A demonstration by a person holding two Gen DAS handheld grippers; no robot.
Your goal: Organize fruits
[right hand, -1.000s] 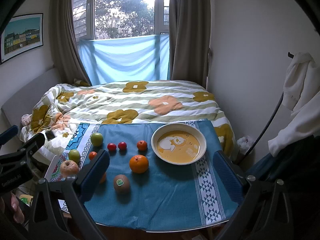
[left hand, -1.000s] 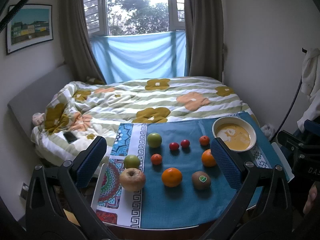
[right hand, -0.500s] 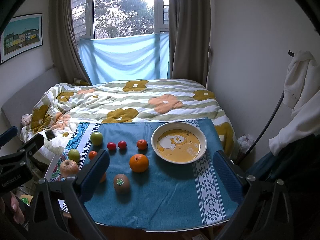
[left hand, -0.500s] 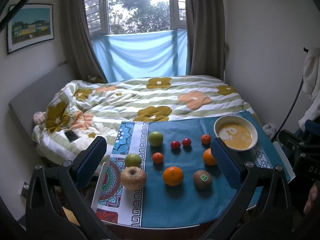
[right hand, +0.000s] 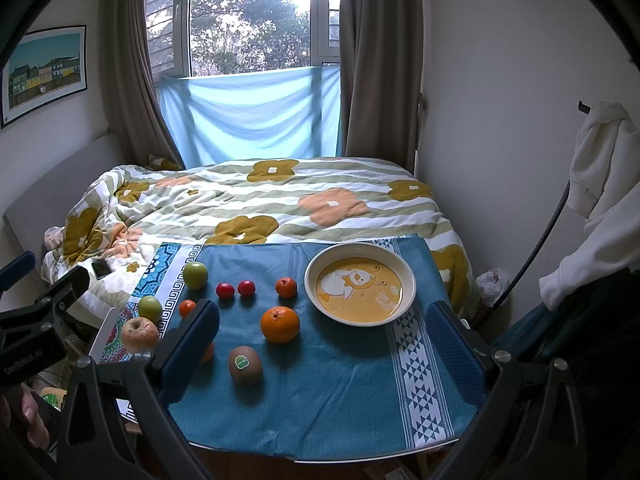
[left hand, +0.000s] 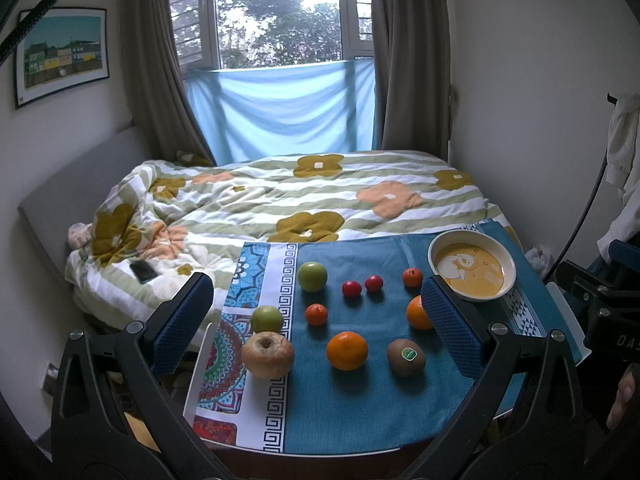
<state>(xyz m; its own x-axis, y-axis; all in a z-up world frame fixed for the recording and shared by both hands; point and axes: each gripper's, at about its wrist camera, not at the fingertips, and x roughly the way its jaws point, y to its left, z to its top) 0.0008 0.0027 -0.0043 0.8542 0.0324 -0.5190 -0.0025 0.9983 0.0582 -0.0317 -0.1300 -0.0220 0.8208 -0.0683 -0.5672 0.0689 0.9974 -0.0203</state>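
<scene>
Left wrist view: your left gripper and right gripper both hang spread wide and empty above the table, and the scene has barely shifted since a second ago.

Your left camera has drifted slightly, so the fruit sits a touch further right and lower in frame than before; nothing on the cloth has moved. From left to right you see the wrinkled apple, two green apples, a small tangerine, a large orange, two cherry tomatoes and the kiwi. Your left view's right finger hides part of a second orange, which the right view shows whole. The right view also shows the plate fully, unblocked. Behind the table lies the bed, with a phone on the quilt.
</scene>
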